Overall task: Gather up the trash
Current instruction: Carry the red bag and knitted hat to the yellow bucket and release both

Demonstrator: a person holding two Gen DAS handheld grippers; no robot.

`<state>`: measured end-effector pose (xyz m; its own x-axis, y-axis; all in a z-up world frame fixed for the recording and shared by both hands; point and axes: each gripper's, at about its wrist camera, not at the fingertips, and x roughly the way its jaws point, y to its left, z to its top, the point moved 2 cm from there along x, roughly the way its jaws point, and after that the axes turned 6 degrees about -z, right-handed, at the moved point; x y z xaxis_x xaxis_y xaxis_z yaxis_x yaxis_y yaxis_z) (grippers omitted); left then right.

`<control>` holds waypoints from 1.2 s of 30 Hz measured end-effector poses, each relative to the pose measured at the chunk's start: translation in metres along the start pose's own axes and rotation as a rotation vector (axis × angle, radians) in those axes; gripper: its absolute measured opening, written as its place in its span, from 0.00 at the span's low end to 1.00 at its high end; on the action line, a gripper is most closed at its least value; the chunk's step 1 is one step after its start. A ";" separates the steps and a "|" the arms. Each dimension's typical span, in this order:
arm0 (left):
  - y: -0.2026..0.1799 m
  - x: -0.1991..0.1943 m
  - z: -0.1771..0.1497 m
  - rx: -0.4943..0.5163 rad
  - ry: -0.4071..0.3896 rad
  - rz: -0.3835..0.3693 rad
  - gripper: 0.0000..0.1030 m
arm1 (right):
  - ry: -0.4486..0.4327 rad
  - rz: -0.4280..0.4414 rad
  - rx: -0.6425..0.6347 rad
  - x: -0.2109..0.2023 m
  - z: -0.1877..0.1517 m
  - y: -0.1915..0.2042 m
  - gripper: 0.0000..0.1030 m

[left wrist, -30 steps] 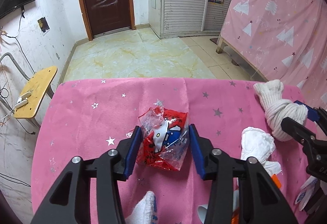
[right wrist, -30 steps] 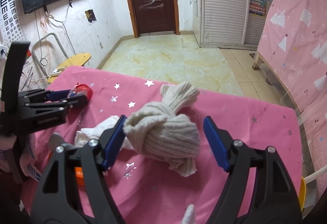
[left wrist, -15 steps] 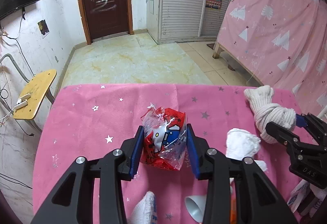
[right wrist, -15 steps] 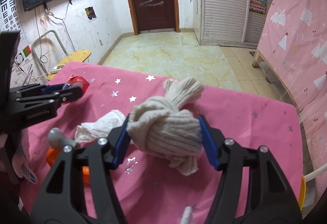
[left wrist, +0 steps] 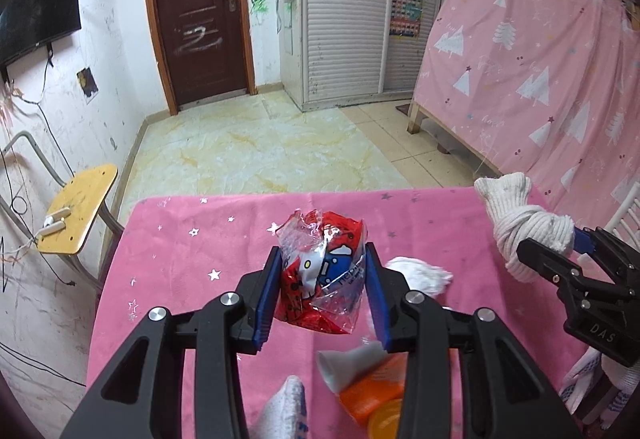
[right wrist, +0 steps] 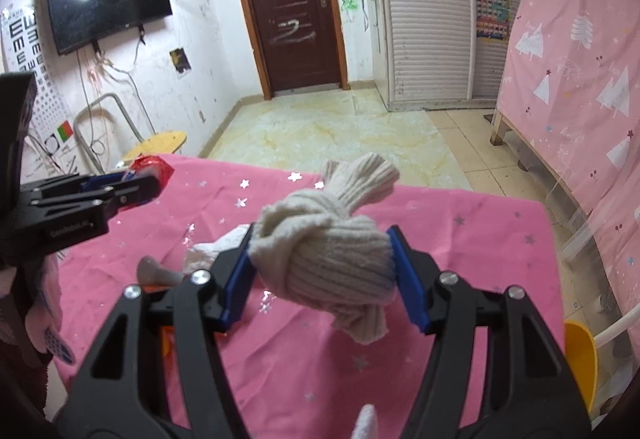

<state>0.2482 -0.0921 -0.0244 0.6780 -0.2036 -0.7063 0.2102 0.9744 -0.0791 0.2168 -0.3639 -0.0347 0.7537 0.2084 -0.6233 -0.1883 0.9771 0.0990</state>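
Note:
My left gripper (left wrist: pixel 322 291) is shut on a crumpled red and clear snack wrapper (left wrist: pixel 322 279) and holds it above the pink star tablecloth (left wrist: pixel 180 251). My right gripper (right wrist: pixel 320 271) is shut on a knotted cream sock (right wrist: pixel 324 251), lifted off the cloth; the sock also shows in the left wrist view (left wrist: pixel 524 227). The wrapper shows at the left of the right wrist view (right wrist: pixel 150 169), held in the left gripper.
A crumpled white tissue (left wrist: pixel 420 275) and an orange bottle with a grey cap (left wrist: pixel 368 379) lie on the cloth between the grippers. A yellow bin (right wrist: pixel 580 363) stands by the table's right edge. A wooden chair (left wrist: pixel 76 211) stands off the left edge.
Both grippers closed on their items, the left on the wrapper and the right on the sock, and both have lifted them up off the cloth.

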 end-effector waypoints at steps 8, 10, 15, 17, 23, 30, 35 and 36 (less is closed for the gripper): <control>-0.037 -0.023 0.002 0.045 -0.028 -0.022 0.31 | -0.076 -0.028 0.061 -0.046 -0.007 -0.032 0.59; -0.050 -0.027 0.002 0.059 -0.034 -0.031 0.31 | -0.097 -0.039 0.082 -0.058 -0.011 -0.043 0.59; -0.083 -0.037 0.003 0.088 -0.046 -0.059 0.31 | -0.131 -0.074 0.138 -0.083 -0.024 -0.074 0.59; -0.095 -0.039 0.003 0.101 -0.047 -0.072 0.31 | -0.140 -0.090 0.164 -0.090 -0.030 -0.087 0.59; -0.137 -0.041 0.000 0.151 -0.045 -0.110 0.31 | -0.151 -0.147 0.241 -0.107 -0.054 -0.137 0.59; -0.183 -0.040 -0.002 0.203 -0.036 -0.160 0.31 | -0.134 -0.187 0.316 -0.114 -0.082 -0.180 0.59; -0.215 -0.036 -0.006 0.244 -0.023 -0.186 0.31 | -0.122 -0.194 0.343 -0.113 -0.100 -0.198 0.59; -0.220 -0.035 -0.007 0.249 -0.020 -0.190 0.31 | -0.121 -0.194 0.349 -0.112 -0.102 -0.201 0.59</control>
<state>0.1733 -0.2986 0.0129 0.6234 -0.3837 -0.6813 0.4989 0.8661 -0.0314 0.1059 -0.5883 -0.0638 0.8267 0.0020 -0.5627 0.1738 0.9502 0.2586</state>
